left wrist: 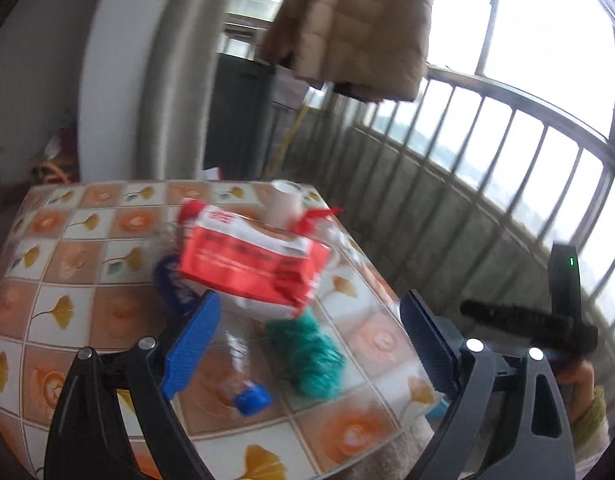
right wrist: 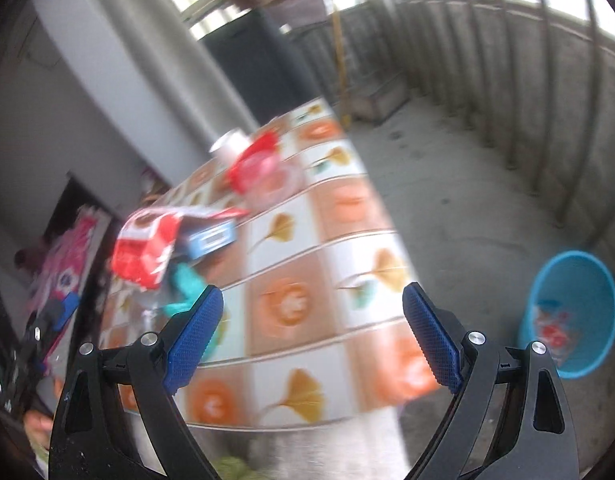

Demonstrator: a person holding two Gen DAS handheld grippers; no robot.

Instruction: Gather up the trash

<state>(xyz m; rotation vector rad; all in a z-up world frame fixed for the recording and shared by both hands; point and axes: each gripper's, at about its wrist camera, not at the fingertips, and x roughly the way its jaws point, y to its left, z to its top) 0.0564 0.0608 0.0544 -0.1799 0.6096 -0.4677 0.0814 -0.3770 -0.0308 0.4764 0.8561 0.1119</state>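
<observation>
Trash lies on the tiled table point(left wrist: 67, 272): a red and white wrapper point(left wrist: 251, 260), a clear plastic bottle with a blue cap point(left wrist: 243, 364), a green crumpled wad point(left wrist: 307, 352), a dark blue wrapper point(left wrist: 175, 288) and a cardboard tube point(left wrist: 283, 200). My left gripper point(left wrist: 311, 344) is open just above the bottle and the wad. My right gripper point(right wrist: 313, 340) is open and empty over the table's near part point(right wrist: 291, 308). The right wrist view also shows the red wrapper point(right wrist: 147, 252), a blue box point(right wrist: 211, 236) and a blue bin point(right wrist: 571, 312) on the floor with some trash inside.
A balcony railing point(left wrist: 487, 152) and a concrete wall run along the right. A beige jacket point(left wrist: 355, 24) hangs above. A dark cabinet point(left wrist: 239, 112) stands behind the table. The other gripper's handle point(left wrist: 547, 320) is at the right of the left wrist view.
</observation>
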